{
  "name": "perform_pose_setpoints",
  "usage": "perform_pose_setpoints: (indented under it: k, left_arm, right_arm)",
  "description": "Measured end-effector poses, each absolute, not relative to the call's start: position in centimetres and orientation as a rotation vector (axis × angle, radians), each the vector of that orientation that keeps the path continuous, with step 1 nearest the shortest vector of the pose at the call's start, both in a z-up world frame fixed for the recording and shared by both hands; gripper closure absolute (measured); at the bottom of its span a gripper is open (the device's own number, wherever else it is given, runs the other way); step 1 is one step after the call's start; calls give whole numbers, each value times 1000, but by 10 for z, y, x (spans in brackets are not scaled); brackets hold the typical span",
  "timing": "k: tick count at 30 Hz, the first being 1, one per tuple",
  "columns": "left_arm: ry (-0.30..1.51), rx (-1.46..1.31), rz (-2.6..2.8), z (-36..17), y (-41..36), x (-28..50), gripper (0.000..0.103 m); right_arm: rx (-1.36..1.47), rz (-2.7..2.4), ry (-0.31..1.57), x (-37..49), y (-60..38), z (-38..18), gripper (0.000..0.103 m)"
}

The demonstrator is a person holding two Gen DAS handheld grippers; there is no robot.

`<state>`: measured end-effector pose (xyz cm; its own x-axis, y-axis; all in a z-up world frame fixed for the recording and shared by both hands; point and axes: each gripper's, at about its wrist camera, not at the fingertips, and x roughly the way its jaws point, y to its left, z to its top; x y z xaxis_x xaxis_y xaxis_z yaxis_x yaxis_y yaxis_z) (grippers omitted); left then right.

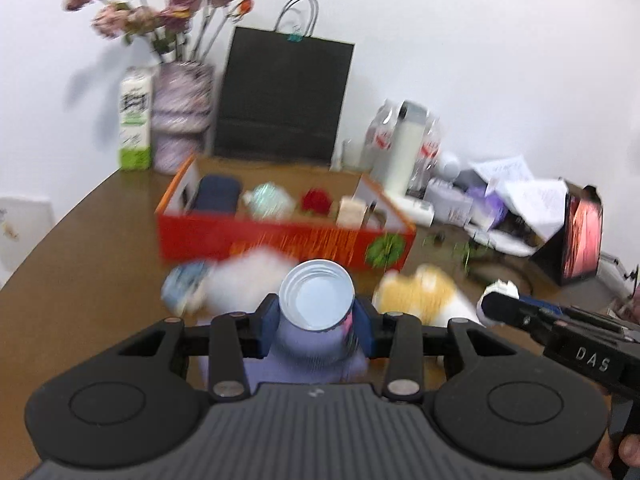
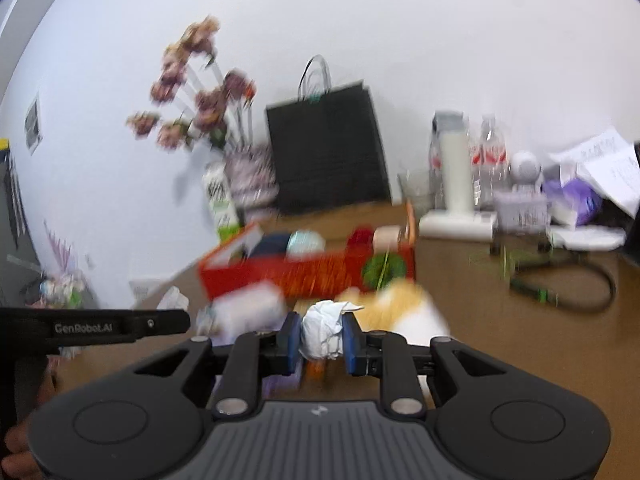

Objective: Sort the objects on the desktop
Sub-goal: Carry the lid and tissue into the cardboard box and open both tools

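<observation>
My left gripper (image 1: 317, 320) is shut on a purple can (image 1: 316, 344) with a silver end, held tilted above the brown table (image 1: 80, 264). My right gripper (image 2: 321, 338) is shut on a crumpled white paper wad (image 2: 322, 330), also lifted off the table. Beyond both stands an open red box (image 1: 280, 240) (image 2: 304, 272) holding a dark blue case (image 1: 216, 196), a pale green ball, a red thing and a beige block. A yellow-and-white soft item (image 1: 420, 292) (image 2: 400, 304) and a white packet (image 1: 248, 276) (image 2: 248, 306) lie in front of the box.
A black paper bag (image 1: 284, 96), a vase of dried flowers (image 1: 182, 116) and a milk carton (image 1: 136, 120) stand by the back wall. Bottles, papers, a small dark bag and a black cable (image 2: 576, 280) crowd the right side. The right gripper shows in the left wrist view (image 1: 500, 308).
</observation>
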<state>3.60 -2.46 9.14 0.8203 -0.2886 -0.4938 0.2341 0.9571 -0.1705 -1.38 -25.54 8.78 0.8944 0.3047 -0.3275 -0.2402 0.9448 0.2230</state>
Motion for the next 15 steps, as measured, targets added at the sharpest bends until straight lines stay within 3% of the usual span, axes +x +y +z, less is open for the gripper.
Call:
perform_pose_setpoints:
  k: [8,15]
  left_arm:
    - [553,-67,-387,153,-45,180,63]
    - [692,94,-378,139,-75,322,63]
  right_arm:
    - [145,313,321,120,-268,165,82]
    - [106,343,598,288,-245,171,82]
